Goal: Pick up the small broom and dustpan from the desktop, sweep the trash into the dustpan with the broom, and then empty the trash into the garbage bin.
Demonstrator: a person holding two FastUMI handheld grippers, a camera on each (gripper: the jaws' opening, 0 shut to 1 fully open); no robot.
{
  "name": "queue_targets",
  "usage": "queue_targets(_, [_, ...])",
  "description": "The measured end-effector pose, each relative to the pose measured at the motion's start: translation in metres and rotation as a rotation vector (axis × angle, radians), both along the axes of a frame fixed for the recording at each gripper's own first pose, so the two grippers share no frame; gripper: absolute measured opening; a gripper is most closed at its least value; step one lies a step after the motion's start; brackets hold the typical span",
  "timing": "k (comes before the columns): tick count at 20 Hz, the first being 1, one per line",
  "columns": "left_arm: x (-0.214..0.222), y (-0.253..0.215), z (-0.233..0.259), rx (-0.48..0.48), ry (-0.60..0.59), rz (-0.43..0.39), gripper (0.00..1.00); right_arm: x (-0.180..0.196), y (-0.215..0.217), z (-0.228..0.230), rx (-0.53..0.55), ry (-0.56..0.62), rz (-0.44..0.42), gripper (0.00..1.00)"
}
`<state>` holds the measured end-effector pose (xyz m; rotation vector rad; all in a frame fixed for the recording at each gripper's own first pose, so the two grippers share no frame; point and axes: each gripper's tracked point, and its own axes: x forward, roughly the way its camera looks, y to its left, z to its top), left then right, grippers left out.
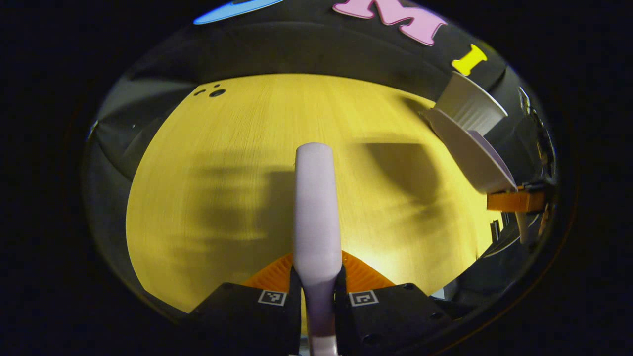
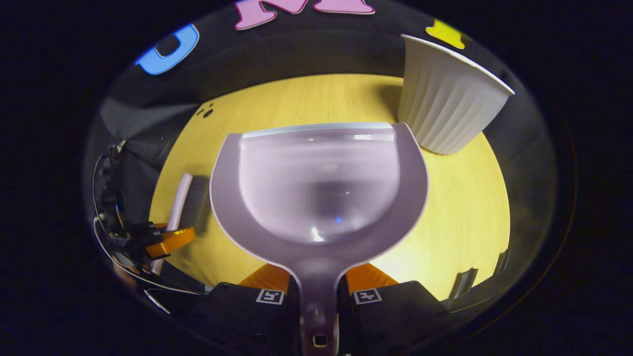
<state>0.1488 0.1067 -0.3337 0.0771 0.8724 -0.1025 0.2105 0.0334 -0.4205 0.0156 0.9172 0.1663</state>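
The left gripper (image 1: 316,291) pinched the small broom (image 1: 315,207) by its handle, both fingers pressed on it, the broom lifted over the yellow desktop (image 1: 222,163). The right gripper (image 2: 316,296) clamped the neck of the dustpan (image 2: 319,188), its scoop held level above the desk, the ribbed white garbage bin (image 2: 447,104) just beyond to the far right. Both tools looked like light, stiff, smooth plastic; a firm grip low on each handle should stop them twisting.
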Motion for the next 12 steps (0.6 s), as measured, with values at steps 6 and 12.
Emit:
queue_targets(6, [0.011,0.018,-0.024,0.076,0.054,0.077,0.32,0.009,0.006,-0.044,-0.066,0.045,0.014,0.39])
queue_targets(12, [0.024,0.011,-0.030,0.145,0.079,0.057,0.34,0.009,0.005,-0.056,-0.078,0.107,0.026,0.33])
